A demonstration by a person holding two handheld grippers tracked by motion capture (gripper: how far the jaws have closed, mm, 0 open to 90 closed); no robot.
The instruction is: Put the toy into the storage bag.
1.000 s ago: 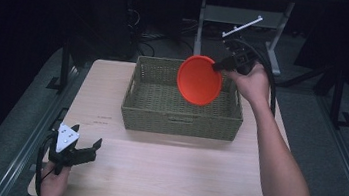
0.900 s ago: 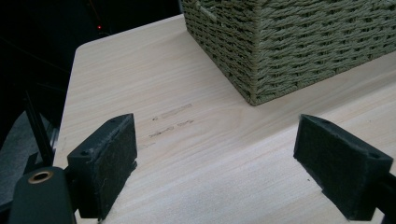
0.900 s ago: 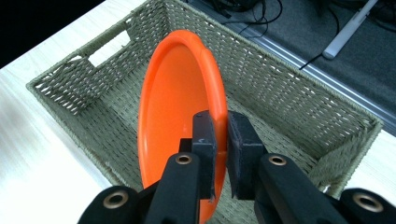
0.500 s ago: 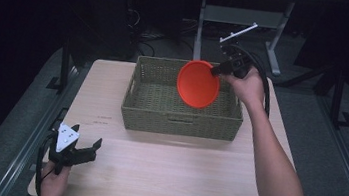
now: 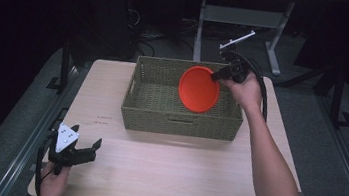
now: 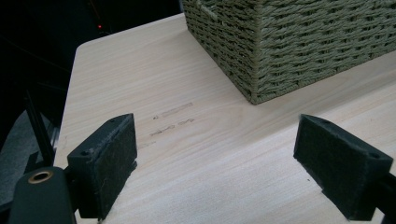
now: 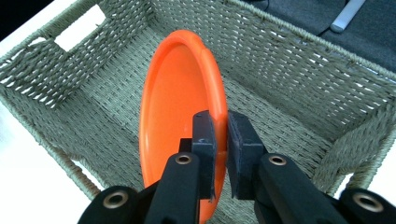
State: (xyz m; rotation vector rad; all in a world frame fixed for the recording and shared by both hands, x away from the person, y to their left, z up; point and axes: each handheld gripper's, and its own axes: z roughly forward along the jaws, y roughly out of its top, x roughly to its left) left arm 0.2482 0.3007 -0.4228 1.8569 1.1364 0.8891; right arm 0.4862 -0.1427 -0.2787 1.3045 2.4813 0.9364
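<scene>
An orange plate (image 5: 199, 88) (image 7: 180, 107) hangs on edge over the inside of the woven green basket (image 5: 153, 113) (image 7: 299, 74). My right gripper (image 5: 218, 74) (image 7: 222, 135) is shut on the plate's rim, its two black pads pinching the edge from both sides. The plate's lower part dips below the basket's rim, near the right half. At the table's near left corner my left gripper (image 5: 89, 148) (image 6: 229, 158) rests low over the wood, open, with nothing between its pads. It points toward the basket's corner (image 6: 261, 51).
The light wooden table (image 5: 162, 177) has bare room in front of the basket and to its left. Faint pencil marks (image 6: 173, 119) lie on the wood near the left gripper. Dark floor, cables and a metal stand (image 5: 242, 18) lie beyond the far edge.
My right gripper has come down and slightly toward the far side with the orange plate, lowering it into the basket. The left gripper has stayed in place.
</scene>
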